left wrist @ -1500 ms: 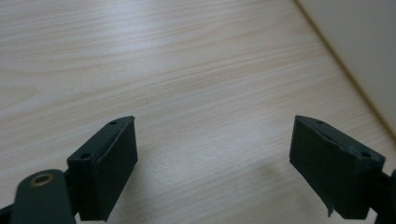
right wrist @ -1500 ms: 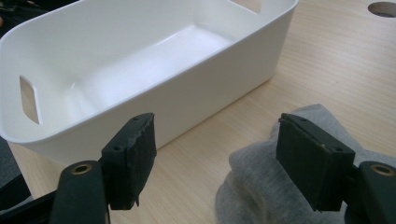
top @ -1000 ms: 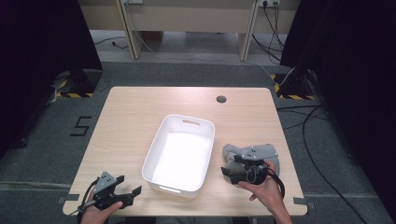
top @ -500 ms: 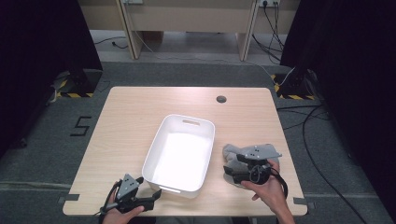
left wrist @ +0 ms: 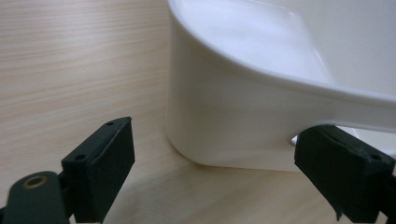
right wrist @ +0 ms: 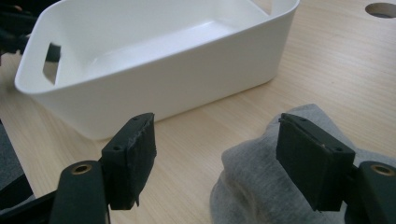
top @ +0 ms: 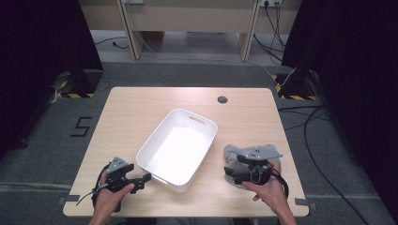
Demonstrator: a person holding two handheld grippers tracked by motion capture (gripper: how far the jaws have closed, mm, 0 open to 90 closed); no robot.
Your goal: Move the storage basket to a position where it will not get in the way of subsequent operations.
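Grey cloth (top: 233, 154) bunched near table's (top: 141, 108) near right corner, just right of white tub (top: 162, 140); right gripper (right wrist: 217, 161) jaws apart over it; left gripper (left wrist: 212, 175) jaws apart at tub's near handle; risk: shallow pinch drops cloth, left nudges tub.

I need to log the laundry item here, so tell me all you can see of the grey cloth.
The grey cloth is a soft, knit-looking fabric, bunched into a rumpled heap on the wooden table, right of the white tub and apart from it. The right tongs stand open over it, one jaw against its folds. What garment it is cannot be told.
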